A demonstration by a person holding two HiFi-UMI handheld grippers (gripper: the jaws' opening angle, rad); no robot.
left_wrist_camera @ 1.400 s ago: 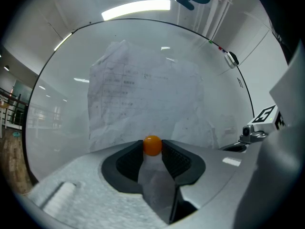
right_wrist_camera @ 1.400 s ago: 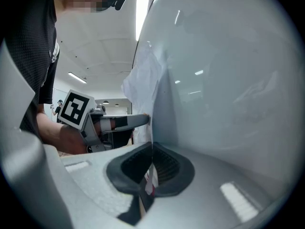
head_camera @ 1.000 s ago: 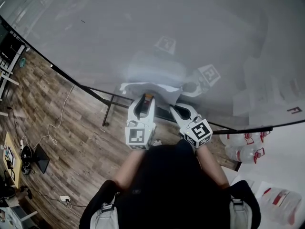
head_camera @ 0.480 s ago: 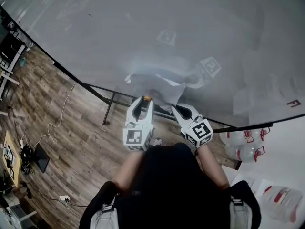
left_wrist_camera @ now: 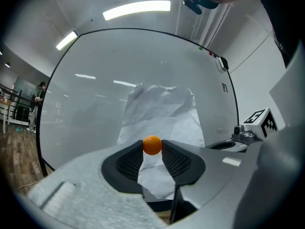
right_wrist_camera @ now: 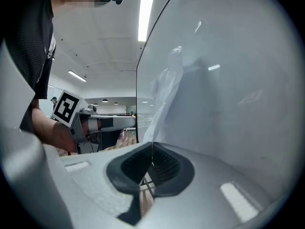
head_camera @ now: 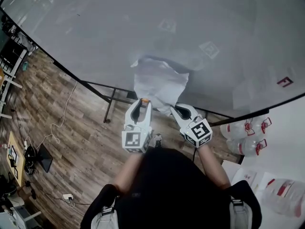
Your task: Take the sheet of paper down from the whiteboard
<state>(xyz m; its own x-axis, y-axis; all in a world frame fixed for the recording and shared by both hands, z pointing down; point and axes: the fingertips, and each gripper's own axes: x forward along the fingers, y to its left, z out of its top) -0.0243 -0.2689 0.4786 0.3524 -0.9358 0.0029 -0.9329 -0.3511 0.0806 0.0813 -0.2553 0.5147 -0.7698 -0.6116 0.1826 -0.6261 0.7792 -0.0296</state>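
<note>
Sheet of paper [head_camera: 159,82]: white, creased and crumpled, upright in front of the whiteboard [head_camera: 95,27] near its lower edge; contact with the board not discernible. Bottom edge pinched in the right hand-held gripper [head_camera: 178,109].
Whiteboard: large, glossy, grey-white, dark-framed, upright.
Orange ball [left_wrist_camera: 152,145]: small, clamped at the left hand-held gripper [head_camera: 144,103] tips.

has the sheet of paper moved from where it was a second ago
Yes. The sheet of paper lay against the whiteboard; now its lower end is pulled off the board's face, toward the person.
</note>
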